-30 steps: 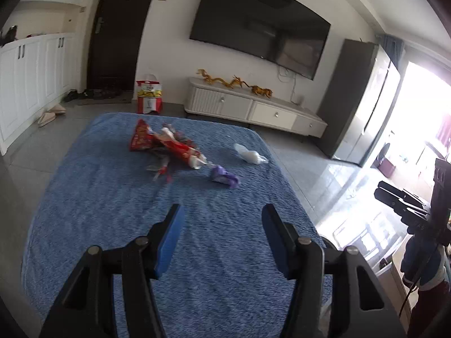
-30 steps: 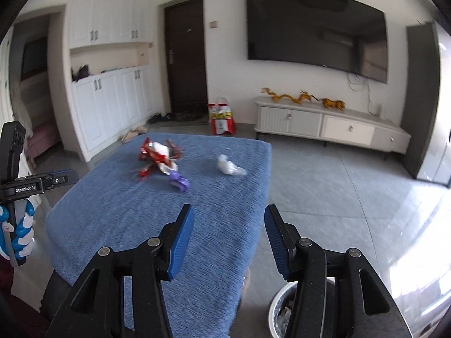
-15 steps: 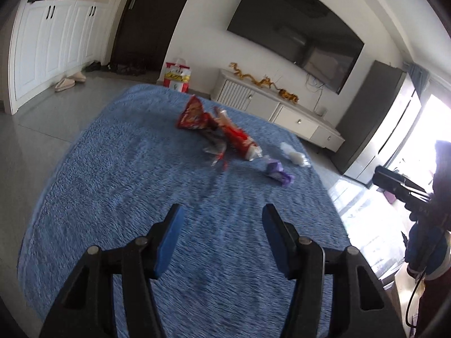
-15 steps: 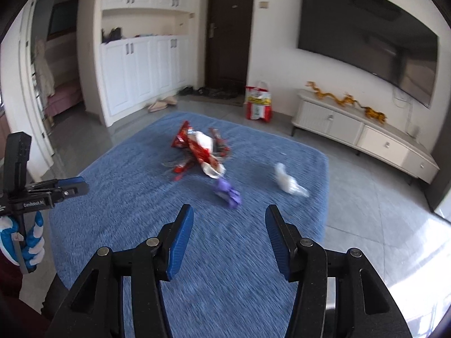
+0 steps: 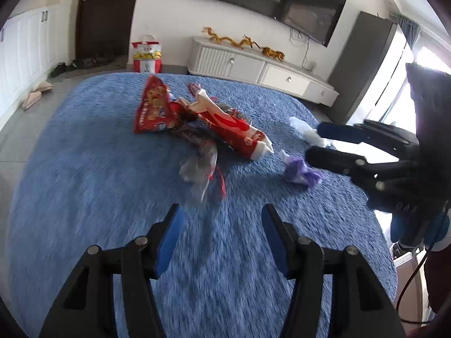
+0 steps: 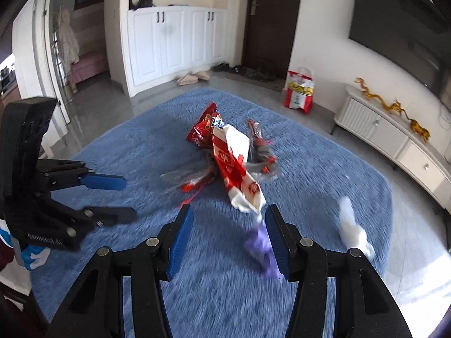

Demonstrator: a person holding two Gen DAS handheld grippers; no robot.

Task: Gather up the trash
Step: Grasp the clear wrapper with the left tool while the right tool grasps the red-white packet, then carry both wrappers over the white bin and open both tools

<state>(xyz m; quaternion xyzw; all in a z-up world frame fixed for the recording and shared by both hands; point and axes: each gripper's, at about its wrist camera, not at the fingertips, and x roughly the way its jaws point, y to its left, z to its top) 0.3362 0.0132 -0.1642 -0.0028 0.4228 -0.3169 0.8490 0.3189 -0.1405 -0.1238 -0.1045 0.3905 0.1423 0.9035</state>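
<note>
A blue shaggy rug (image 5: pixel 84 174) covers the tiled floor, with trash in a loose pile near its middle: a red snack bag (image 5: pixel 153 107), a red and white wrapper (image 5: pixel 236 129), and clear crumpled plastic (image 5: pixel 200 166). A purple wrapper (image 5: pixel 300 171) lies just beside the pile, a white tissue (image 5: pixel 307 131) a little beyond it. The left gripper (image 5: pixel 222 239) hovers over the rug, jaws partly open and empty. The right gripper (image 6: pixel 228 239) is also partly open and empty, the purple wrapper beside its right finger.
</note>
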